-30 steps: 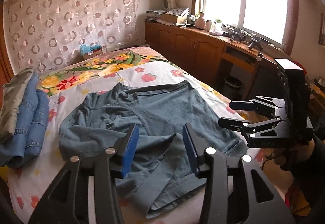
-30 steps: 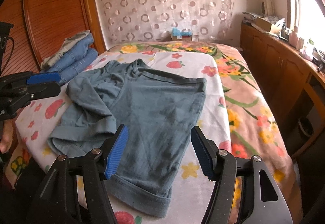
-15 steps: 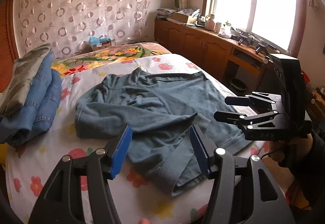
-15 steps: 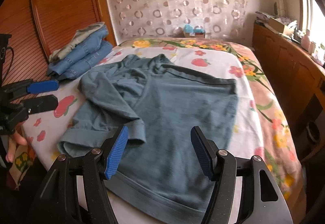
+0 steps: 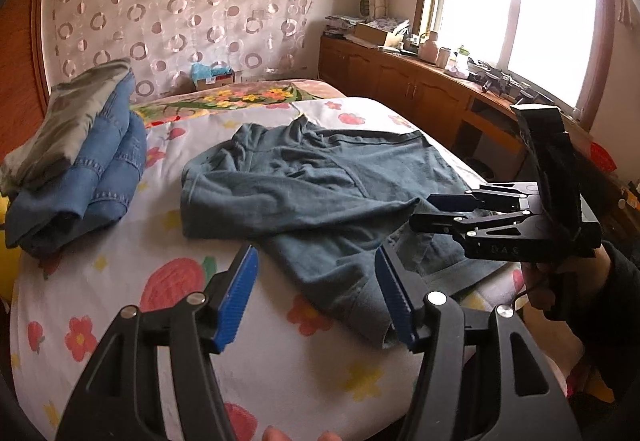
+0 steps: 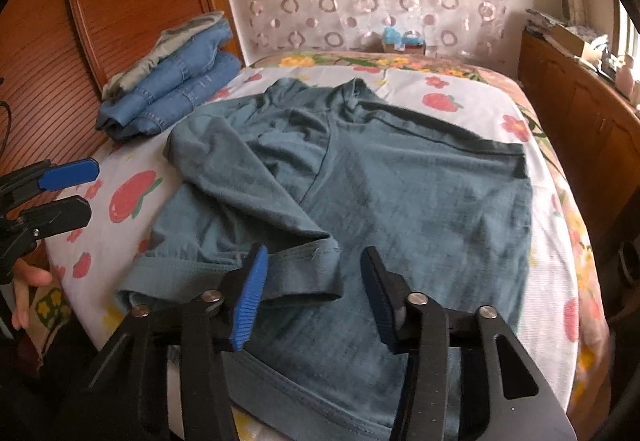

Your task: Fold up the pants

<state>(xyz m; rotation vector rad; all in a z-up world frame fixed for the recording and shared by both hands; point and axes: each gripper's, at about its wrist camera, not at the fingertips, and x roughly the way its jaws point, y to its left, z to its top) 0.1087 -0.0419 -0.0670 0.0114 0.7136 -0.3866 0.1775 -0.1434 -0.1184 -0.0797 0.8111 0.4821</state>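
I hold both grippers angled down over the bed (image 5: 280, 341): left gripper (image 5: 316, 297) jaws apart, empty; right gripper (image 6: 312, 297) jaws closing, not yet gripping the rumpled teal pants (image 6: 400, 193).

You have two tools in view: the left tool (image 5: 316, 293) and the right tool (image 6: 310, 295). Ahead of them on one bed (image 5: 120, 281) lies one pair of teal pants (image 6: 400, 201). Beyond the left tool sits one stack of folded clothes (image 5: 76, 165): two denim pieces, one grey-green on top.
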